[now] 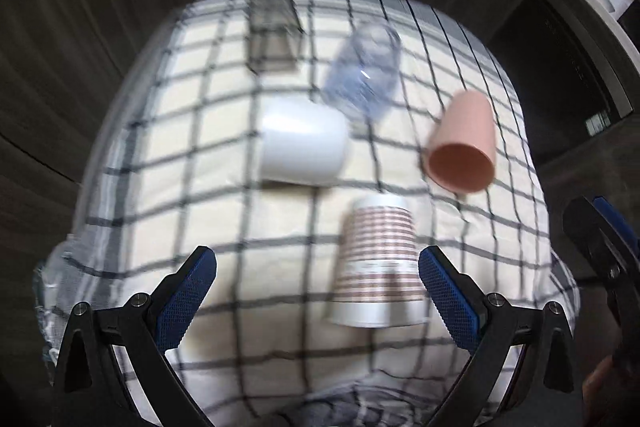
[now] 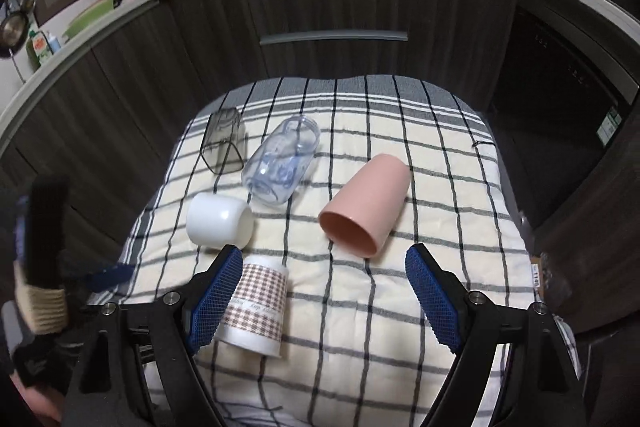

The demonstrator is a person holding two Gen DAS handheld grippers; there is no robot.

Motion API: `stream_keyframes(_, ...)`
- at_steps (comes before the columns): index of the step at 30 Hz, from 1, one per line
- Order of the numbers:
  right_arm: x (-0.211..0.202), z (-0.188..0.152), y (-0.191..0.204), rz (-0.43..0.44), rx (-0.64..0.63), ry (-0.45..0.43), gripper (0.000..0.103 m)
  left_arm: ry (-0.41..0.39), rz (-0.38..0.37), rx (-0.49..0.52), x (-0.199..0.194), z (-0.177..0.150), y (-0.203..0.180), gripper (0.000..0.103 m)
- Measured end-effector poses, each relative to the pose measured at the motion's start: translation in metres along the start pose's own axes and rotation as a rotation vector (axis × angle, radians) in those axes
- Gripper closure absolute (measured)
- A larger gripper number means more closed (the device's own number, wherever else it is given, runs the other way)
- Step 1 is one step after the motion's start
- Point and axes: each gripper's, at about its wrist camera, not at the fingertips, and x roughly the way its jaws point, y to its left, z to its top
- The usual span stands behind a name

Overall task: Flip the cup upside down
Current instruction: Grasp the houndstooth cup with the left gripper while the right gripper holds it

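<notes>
- The left gripper (image 1: 318, 287) is wide open and holds nothing; its blue pads (image 1: 186, 301) stand at the bottom of the left wrist view, above the checked cloth (image 1: 224, 227).
- The right gripper (image 2: 324, 291) is also wide open and empty, low in the right wrist view.
- The pink cup (image 2: 366, 205) lies on its side on the cloth, right of centre in the right wrist view, with its open mouth toward the camera.
- The patterned paper cup (image 2: 258, 301) lies just beside the left finger of the right gripper; whether they touch, I cannot tell.
- The white cup (image 2: 220, 221) lies on its side, left of centre.
- The clear bottle (image 2: 282, 161) lies behind it, near the grey square glass (image 2: 222, 141) in the upper left part of the cloth.
- In the left wrist view the picture is blurred, and the paper cup (image 1: 378, 263) is between the two fingers.
</notes>
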Motion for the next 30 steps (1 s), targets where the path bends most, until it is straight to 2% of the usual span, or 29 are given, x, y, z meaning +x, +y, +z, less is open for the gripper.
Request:
stream_keyframes(8, 0.001, 0.013, -0.03, 0.054, 0.087, -0.022, 0.019, 0.265, -0.034, 0.012, 0.041, 0.028, -0.029, 0.0)
stream_keyframes(13, 0.005, 0.022, -0.046, 0.102, 0.151, -0.032, 0.019, 0.389, 0.017, 0.058, 0.071, 0.045, -0.044, 0.0)
stream_keyframes(18, 0.013, 0.024, -0.057, 0.139, 0.198, -0.028, 0.019, 0.472, 0.055, 0.085, 0.093, 0.052, -0.053, 0.0)
stream_keyframes(22, 0.02, 0.023, -0.066, 0.158, 0.242, -0.026, 0.019, 0.52, 0.055, 0.093, 0.108, 0.054, -0.058, 0.0)
stream_keyframes(27, 0.031, 0.021, -0.077, 0.167, 0.274, -0.008, 0.019, 0.532, 0.064, 0.099, 0.118, 0.056, -0.061, 0.005)
stream_keyframes(30, 0.037, 0.02, -0.081, 0.173, 0.288, 0.002, 0.019, 0.557, 0.06, 0.1, 0.125, 0.055, -0.063, 0.024)
